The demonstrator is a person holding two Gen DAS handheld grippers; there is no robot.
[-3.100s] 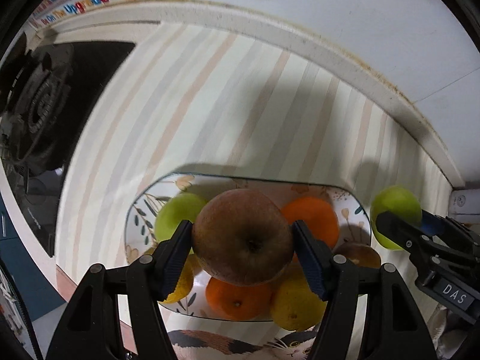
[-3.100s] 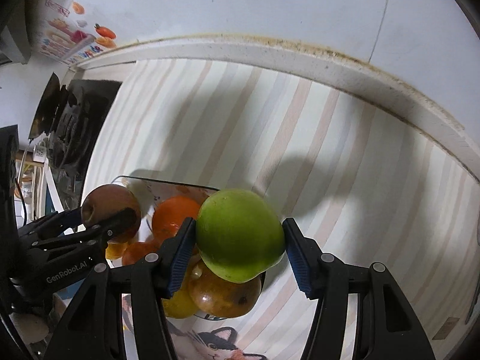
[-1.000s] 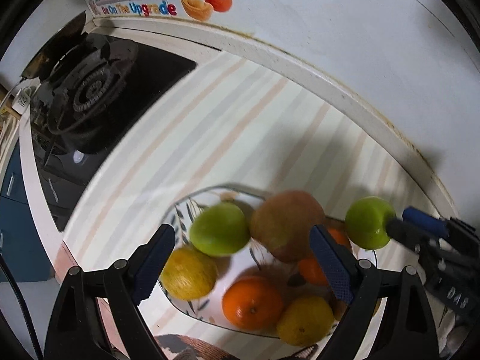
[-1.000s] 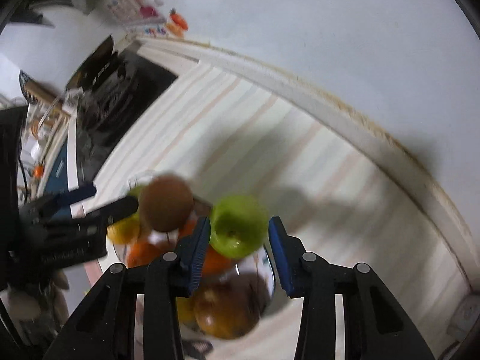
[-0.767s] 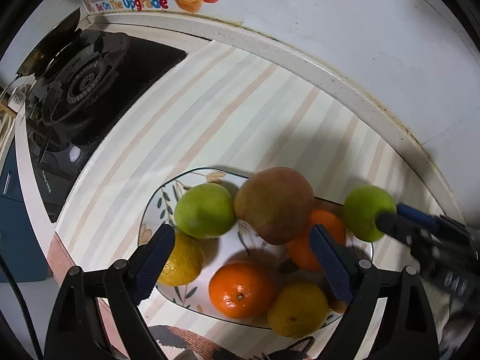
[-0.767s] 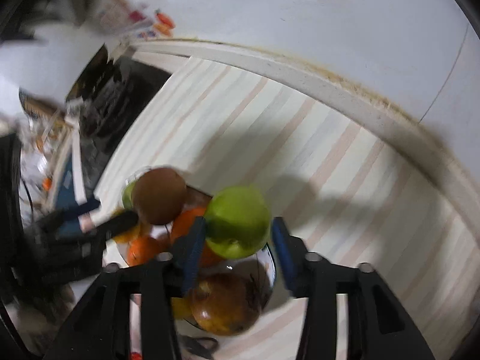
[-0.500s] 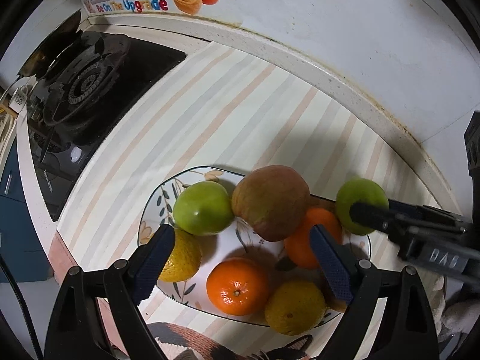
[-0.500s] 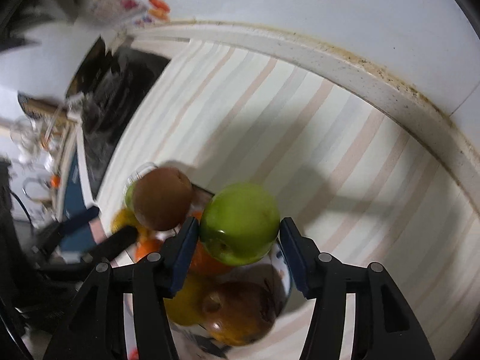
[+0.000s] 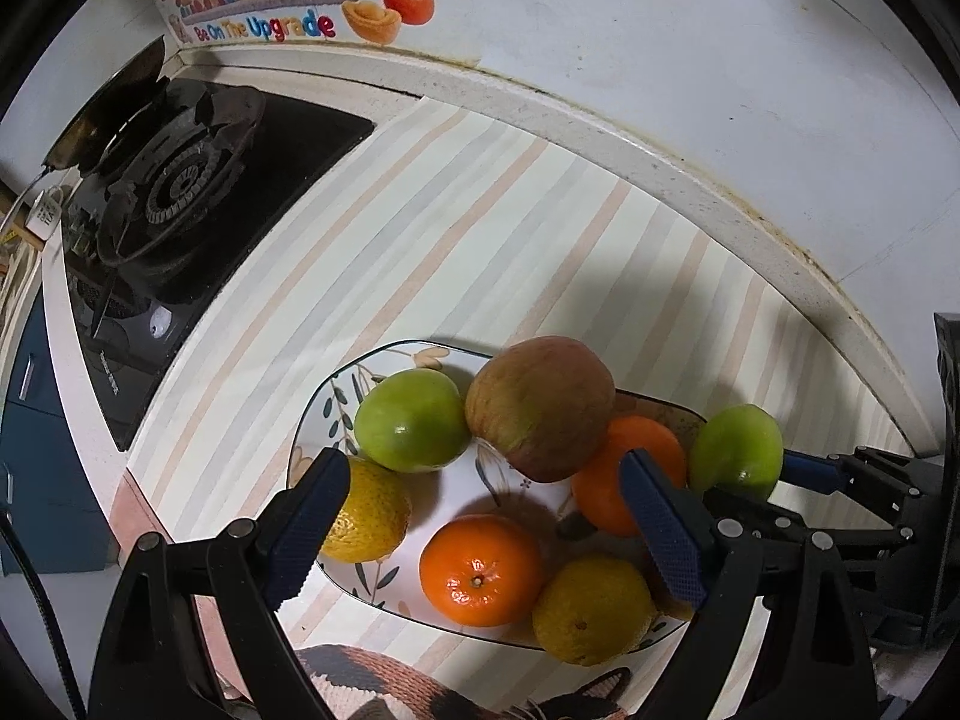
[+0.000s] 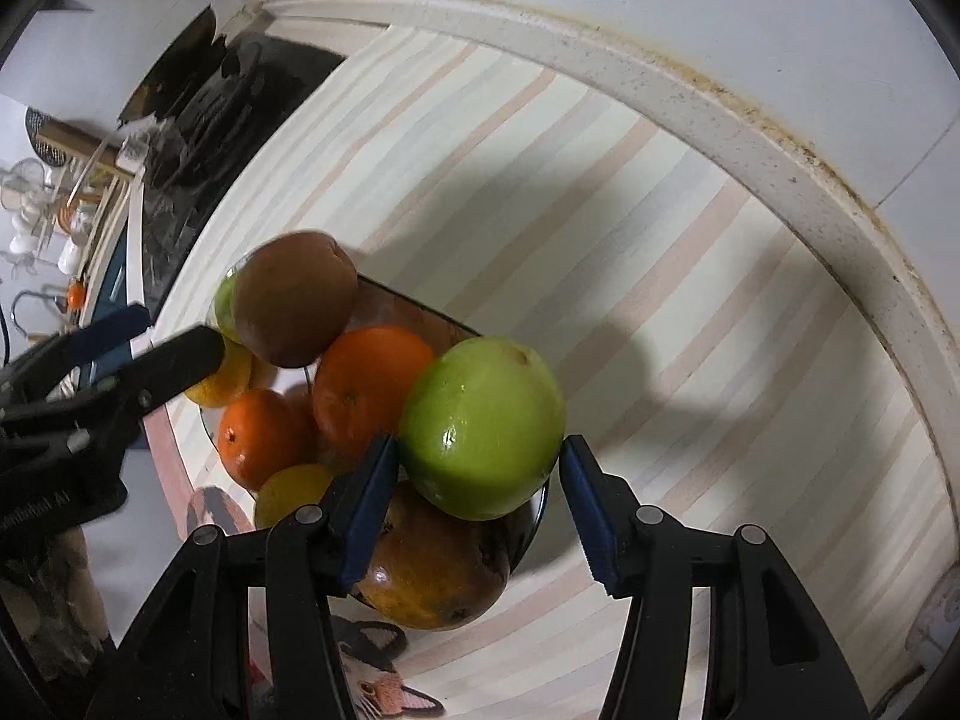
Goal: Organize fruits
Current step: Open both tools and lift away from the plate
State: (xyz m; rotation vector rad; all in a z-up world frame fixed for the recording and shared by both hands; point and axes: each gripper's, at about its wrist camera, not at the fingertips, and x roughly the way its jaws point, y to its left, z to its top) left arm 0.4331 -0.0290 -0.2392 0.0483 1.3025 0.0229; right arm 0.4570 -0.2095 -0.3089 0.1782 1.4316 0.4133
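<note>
Left wrist view: a floral plate (image 9: 444, 486) is seen on the striped table (image 9: 480, 240), with a gas stove (image 9: 168, 198) at the far left and a fruit sticker (image 9: 264, 0) on the wall. On the plate, a green apple (image 9: 411, 420) is set touching a red-brown apple (image 9: 540, 408). An orange (image 9: 480, 570) lies in front of them, and a second orange (image 9: 600, 492) is partly hidden behind one finger. Two yellow citrus fruits are placed at the near rim, one at the left (image 9: 372, 516) and one at the right (image 9: 591, 609). The left gripper (image 9: 486, 468) is held above the plate with its fingers wide apart, and nothing is gripped between them. Right wrist view: a second green apple (image 10: 480, 426) is seen at the plate's right edge, resting on top of a brownish-orange fruit (image 10: 432, 576) and against an orange. This apple sits between the fingers of the right gripper (image 10: 480, 447), whose jaws have just been opening. The blue pads (image 10: 366, 510) are seen just beside the apple's sides, apart from it and not clamped on it. A cat-print mat (image 10: 384, 690) is glimpsed at the near edge.
</note>
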